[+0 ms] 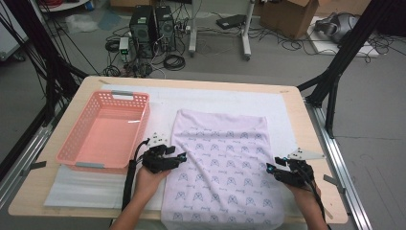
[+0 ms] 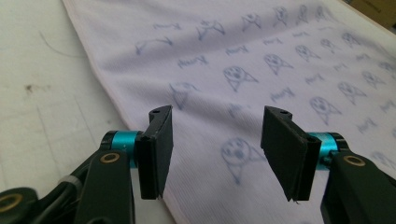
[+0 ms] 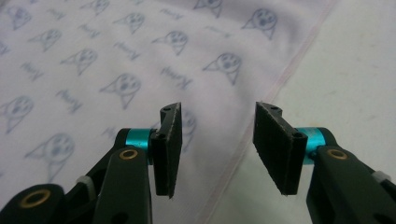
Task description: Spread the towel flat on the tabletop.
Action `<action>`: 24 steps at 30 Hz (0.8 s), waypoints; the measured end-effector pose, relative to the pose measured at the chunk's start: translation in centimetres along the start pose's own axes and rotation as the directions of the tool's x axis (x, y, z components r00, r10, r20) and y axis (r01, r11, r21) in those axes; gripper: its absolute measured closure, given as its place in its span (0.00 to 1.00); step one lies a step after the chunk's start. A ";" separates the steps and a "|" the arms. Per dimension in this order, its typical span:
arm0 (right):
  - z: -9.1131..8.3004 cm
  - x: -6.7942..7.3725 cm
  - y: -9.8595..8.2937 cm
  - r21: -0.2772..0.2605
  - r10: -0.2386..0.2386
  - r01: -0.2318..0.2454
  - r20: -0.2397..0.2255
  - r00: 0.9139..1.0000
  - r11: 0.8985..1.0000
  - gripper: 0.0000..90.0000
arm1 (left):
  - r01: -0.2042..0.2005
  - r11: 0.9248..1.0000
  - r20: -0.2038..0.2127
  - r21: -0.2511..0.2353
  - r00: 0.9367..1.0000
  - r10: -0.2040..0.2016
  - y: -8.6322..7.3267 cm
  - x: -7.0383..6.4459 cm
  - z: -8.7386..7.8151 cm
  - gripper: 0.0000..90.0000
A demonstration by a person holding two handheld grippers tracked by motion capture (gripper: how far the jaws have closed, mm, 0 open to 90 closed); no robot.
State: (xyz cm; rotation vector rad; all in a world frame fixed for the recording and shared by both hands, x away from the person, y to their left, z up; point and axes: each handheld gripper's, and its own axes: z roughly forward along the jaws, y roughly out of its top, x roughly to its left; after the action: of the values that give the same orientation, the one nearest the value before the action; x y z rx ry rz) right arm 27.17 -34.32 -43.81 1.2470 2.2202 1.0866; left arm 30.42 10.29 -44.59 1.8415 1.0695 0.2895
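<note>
Fingers [image 2: 156, 151] of the left gripper [image 2: 217, 149] and right gripper [image 3: 217, 149] are held wide apart, empty, over opposite side edges of the patterned towel [image 1: 222, 163], spread flat beside the pink basket [image 1: 103, 129].

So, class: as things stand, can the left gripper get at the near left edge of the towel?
Probably yes: the left gripper is open, its jaws straddle the towel hem, and nothing lies between them.

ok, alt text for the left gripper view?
The left hand-held gripper hangs open just above the edge of a pale lilac towel printed with small blue faces. The towel lies flat on a white mat, its hem running between the two black jaws.
</note>
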 end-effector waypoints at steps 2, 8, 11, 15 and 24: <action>-0.3 0.5 -0.4 0.011 -0.008 0.008 0.010 1.000 1.000 0.57 | -0.015 1.000 -0.003 0.001 1.000 0.015 -0.4 -0.4 -0.6 0.48; -0.6 1.4 -1.5 0.023 0.012 -0.013 0.026 1.000 1.000 0.58 | -0.037 0.998 -0.024 0.042 0.999 0.038 -1.7 -1.2 -1.7 0.48; -0.8 1.9 -2.0 0.030 0.004 -0.005 0.023 1.000 1.000 0.58 | -0.029 0.998 -0.045 0.052 0.998 0.031 -2.3 -1.3 -2.1 0.48; -1.1 2.2 -2.5 0.020 0.008 -0.008 0.032 0.999 1.000 0.60 | 0.010 0.999 -0.047 0.049 0.999 -0.008 -2.9 -1.2 -2.7 0.50; -2.0 2.4 -3.1 0.035 0.030 -0.031 0.045 0.999 0.999 0.73 | -0.042 0.996 -0.035 0.077 0.998 0.045 -3.7 -2.1 -3.5 0.82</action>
State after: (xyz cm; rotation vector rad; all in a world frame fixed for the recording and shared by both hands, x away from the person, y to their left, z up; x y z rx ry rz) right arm 22.87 -34.22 -44.81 1.3109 2.2034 1.0246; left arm 25.08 11.36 -45.31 1.9358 1.0793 0.3131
